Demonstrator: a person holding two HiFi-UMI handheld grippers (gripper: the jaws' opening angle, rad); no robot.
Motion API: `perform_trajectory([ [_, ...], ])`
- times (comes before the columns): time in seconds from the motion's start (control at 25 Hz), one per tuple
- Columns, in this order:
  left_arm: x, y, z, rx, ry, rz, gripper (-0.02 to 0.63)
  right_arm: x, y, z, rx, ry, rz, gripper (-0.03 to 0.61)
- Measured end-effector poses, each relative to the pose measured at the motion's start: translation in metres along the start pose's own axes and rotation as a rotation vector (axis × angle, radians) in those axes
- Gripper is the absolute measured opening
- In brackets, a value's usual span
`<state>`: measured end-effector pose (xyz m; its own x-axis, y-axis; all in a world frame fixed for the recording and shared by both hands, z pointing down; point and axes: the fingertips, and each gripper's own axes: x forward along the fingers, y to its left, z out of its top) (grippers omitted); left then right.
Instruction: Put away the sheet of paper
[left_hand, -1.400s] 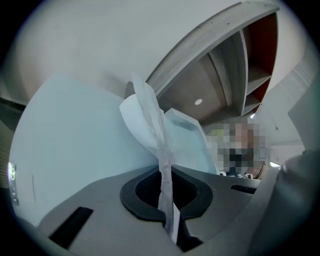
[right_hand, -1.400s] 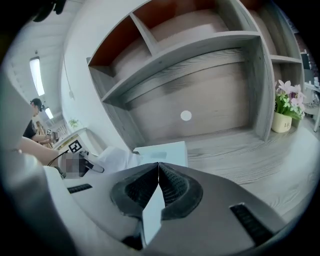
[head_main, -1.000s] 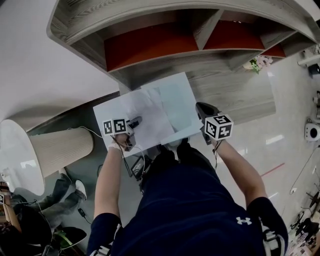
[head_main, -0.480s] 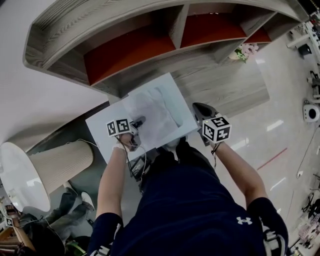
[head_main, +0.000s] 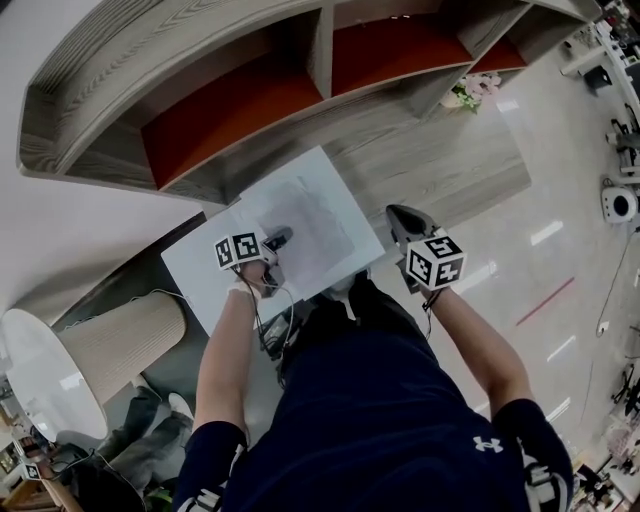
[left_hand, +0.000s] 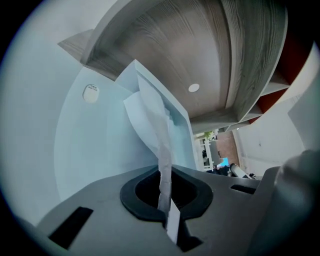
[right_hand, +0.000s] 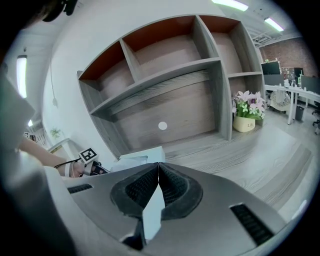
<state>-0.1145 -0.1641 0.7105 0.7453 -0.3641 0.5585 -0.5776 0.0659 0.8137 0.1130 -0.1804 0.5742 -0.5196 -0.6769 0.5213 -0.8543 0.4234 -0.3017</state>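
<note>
The white sheet of paper (head_main: 310, 215) hangs in the air in front of the wooden shelf unit (head_main: 240, 110), with a second layer overlapping it. My left gripper (head_main: 278, 238) is shut on its near left part. In the left gripper view the paper (left_hand: 150, 115) rises crumpled out of the closed left gripper (left_hand: 163, 175). My right gripper (head_main: 393, 212) is at the sheet's right edge. In its own view the right gripper (right_hand: 159, 167) is shut with a white strip of paper between the pads, and the sheet (right_hand: 137, 156) spreads to the left.
The shelf's red-backed compartments (right_hand: 165, 75) are open in front of me. A grey wooden surface (head_main: 450, 170) lies below them, with a flower pot (right_hand: 245, 117) at its right. A white floor lamp (head_main: 110, 340) stands at the lower left. Equipment lines the right edge.
The paper's two layers now overlap more closely. The shelf has slid left and up in the head view. Both grippers stay closed on the paper.
</note>
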Motion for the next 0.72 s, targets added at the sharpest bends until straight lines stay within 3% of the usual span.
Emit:
perform_trajectory([
  [0.36,0.022,-0.006,0.01,-0.028,-0.002,-0.016,0.017,-0.011,-0.009,0.002,0.018,-0.008,-0.028,0.014],
  [0.72,0.04,-0.013,0.004,0.031,0.049,-0.002,0.017,-0.021,-0.017,-0.005,0.049,-0.009,-0.05,0.014],
])
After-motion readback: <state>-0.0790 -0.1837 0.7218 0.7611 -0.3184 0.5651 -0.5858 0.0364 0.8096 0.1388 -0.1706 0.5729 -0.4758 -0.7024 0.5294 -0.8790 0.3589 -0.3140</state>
